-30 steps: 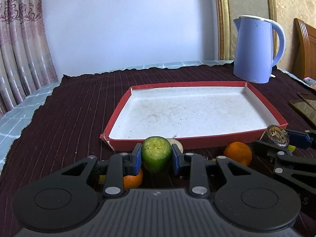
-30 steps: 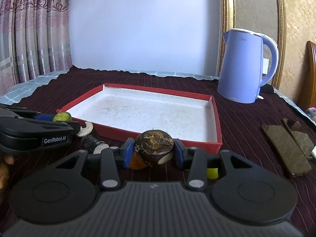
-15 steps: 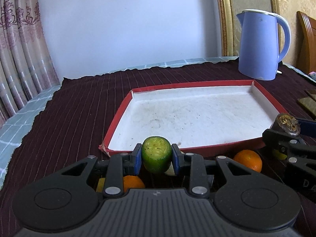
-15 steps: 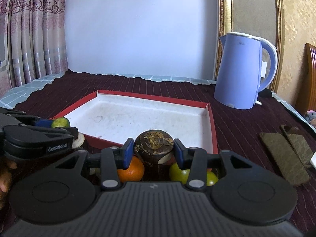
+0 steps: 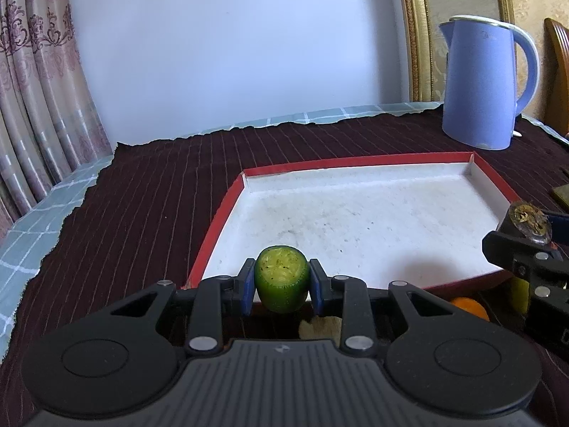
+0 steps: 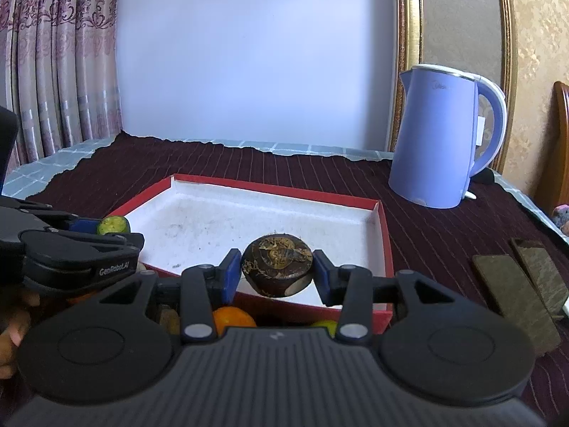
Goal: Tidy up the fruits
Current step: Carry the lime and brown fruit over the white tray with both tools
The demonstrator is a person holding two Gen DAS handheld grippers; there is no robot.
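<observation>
My left gripper point(image 5: 281, 286) is shut on a green cut fruit piece point(image 5: 281, 278), held above the near left rim of the red tray point(image 5: 220, 217). My right gripper point(image 6: 276, 273) is shut on a dark brown fruit point(image 6: 277, 263), held over the near edge of the same tray point(image 6: 384, 235). The tray's white floor has no fruit on it. The brown fruit point(image 5: 526, 219) and right gripper show at the right of the left wrist view; the green piece point(image 6: 113, 226) and left gripper show at the left of the right wrist view.
An orange point(image 6: 233, 318), a yellow-green fruit point(image 6: 325, 325) and a pale piece point(image 5: 320, 327) lie on the dark cloth below the grippers. A blue kettle point(image 6: 441, 142) stands behind the tray at right. Two dark flat slabs point(image 6: 515, 291) lie at the right.
Both grippers have risen and moved forward with their fruit, from the cloth in front of the tray to above its near edge. The loose fruits now lie below them.
</observation>
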